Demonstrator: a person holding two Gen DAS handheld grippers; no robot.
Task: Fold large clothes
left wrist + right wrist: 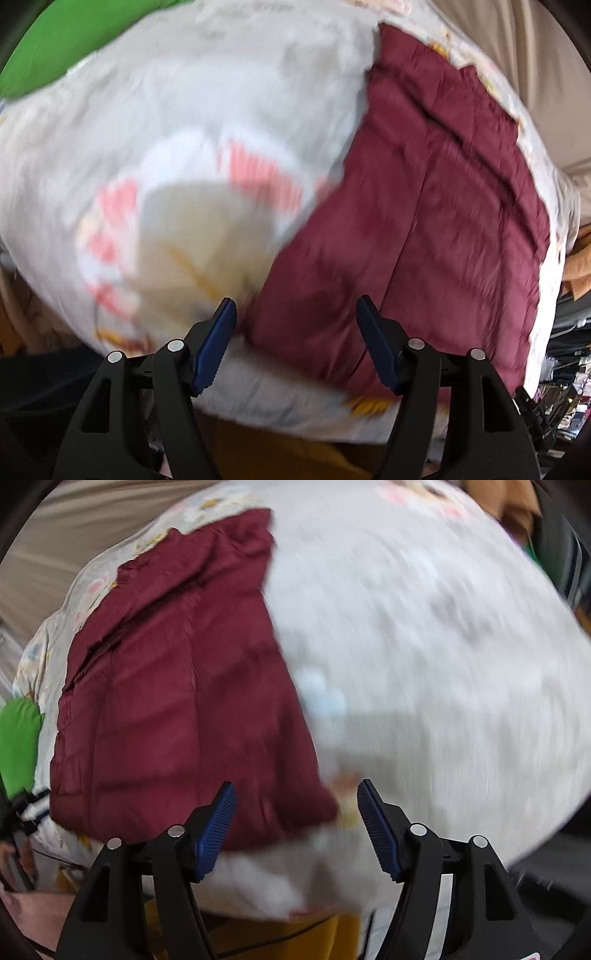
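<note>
1. Motion blur smeared much of both views, so the pink and cream print on the white sheet (177,155) could not be read as any figure, and the far right of the sheet in the right wrist view was a streaked pale mass.
2. The maroon garment (413,229) lay flat on that sheet; in the left wrist view its near edge was partly hidden behind the gripper's right finger, and whether a sleeve lay folded beneath it could not be told.
3. The garment looked padded and slightly glossy, with long stitched seams and a dark slit-like crease toward its far end; its outline was roughly rectangular.
4. A bright green cloth (62,40) was cut off at the upper left corner of the frame, and mustard-yellow fabric (280,938) showed under the sheet's near edge.
5. The left gripper (297,325) stood with its ribbed blue pads apart, holding nothing, above the garment's near edge.
6. The right gripper (297,805) was likewise spread wide and empty, over the garment's near right corner.
</note>
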